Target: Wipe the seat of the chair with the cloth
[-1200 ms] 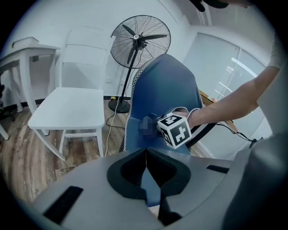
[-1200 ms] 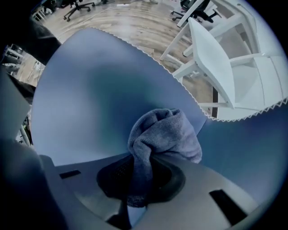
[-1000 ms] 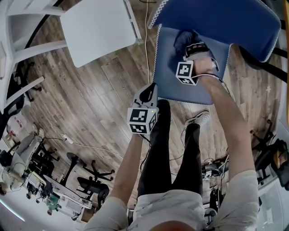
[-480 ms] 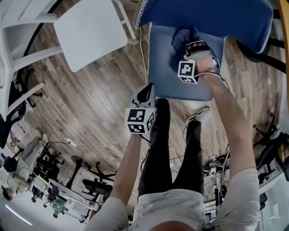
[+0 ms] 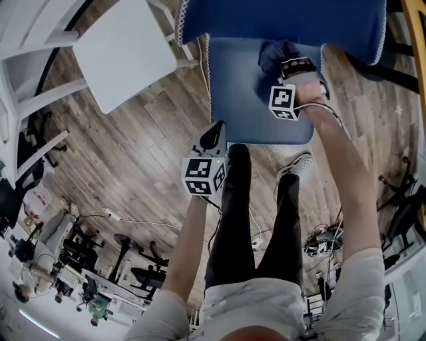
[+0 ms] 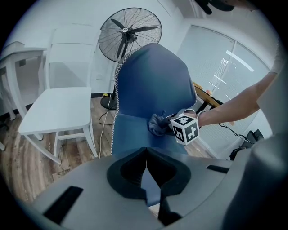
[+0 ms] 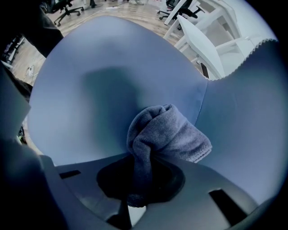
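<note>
The blue chair seat [image 5: 246, 100] lies ahead of me under its blue backrest [image 5: 286, 20]. A bunched grey-blue cloth [image 5: 275, 56] rests on the seat's far right part, close to the backrest. My right gripper [image 5: 297, 66] is shut on the cloth [image 7: 167, 134] and presses it against the seat [image 7: 90, 90]. My left gripper [image 5: 214, 134] hangs at the seat's front left edge, above the floor. Its jaws are shut with nothing in them [image 6: 145, 162]. From there I see the chair [image 6: 150, 83], the cloth [image 6: 157, 124] and the right gripper's marker cube [image 6: 185, 129].
A white chair [image 5: 123, 50] stands left of the blue one, also visible as the white chair [image 6: 56, 105]. A standing fan [image 6: 130, 33] is behind the blue chair. Cables run over the wooden floor [image 5: 140, 140]. Office chairs [image 5: 136, 263] stand at lower left.
My right gripper has slid the cloth a little to the right along the back of the seat. The left gripper has hardly moved. The head view has shifted slightly.
</note>
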`<state>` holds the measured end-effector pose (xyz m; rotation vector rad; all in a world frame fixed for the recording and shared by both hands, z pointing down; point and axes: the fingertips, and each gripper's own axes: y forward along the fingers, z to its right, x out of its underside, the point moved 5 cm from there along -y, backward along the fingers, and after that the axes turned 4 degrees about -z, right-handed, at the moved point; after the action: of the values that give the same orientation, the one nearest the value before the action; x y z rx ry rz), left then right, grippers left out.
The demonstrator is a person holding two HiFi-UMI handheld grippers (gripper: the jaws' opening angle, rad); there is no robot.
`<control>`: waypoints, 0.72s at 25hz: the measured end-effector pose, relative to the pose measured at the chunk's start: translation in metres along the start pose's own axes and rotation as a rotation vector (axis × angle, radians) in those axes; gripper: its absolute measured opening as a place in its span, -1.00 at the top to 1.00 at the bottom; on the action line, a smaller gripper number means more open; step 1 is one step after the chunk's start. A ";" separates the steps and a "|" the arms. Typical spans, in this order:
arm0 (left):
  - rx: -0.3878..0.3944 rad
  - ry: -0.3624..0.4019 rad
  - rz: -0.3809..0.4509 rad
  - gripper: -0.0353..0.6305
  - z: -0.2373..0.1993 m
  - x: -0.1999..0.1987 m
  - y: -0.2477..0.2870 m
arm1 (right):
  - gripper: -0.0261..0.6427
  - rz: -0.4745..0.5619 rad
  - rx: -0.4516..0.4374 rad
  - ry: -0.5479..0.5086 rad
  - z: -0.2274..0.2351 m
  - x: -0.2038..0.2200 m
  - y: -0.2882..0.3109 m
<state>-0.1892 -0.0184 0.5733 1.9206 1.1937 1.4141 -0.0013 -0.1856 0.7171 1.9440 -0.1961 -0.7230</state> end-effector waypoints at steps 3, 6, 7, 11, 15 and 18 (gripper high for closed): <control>0.015 0.015 -0.010 0.81 0.010 0.000 0.005 | 0.78 -0.016 -0.013 0.021 -0.009 0.015 0.004; 0.030 0.026 -0.020 0.81 0.020 0.001 0.010 | 0.78 -0.032 -0.029 0.042 -0.020 0.030 0.007; 0.035 0.029 -0.023 0.81 0.023 0.001 0.011 | 0.78 -0.038 -0.039 0.051 -0.024 0.034 0.008; 0.046 0.047 -0.039 0.81 0.029 0.002 0.014 | 0.78 -0.048 -0.073 0.087 -0.035 0.050 0.014; 0.047 0.060 -0.050 0.81 0.027 0.003 0.013 | 0.78 -0.076 -0.113 0.138 -0.047 0.065 0.017; 0.043 0.058 -0.051 0.81 0.027 0.005 0.012 | 0.78 -0.107 -0.195 0.187 -0.069 0.080 0.020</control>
<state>-0.1597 -0.0174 0.5760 1.8754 1.3006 1.4380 0.1058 -0.1770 0.7240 1.8314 0.0909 -0.6016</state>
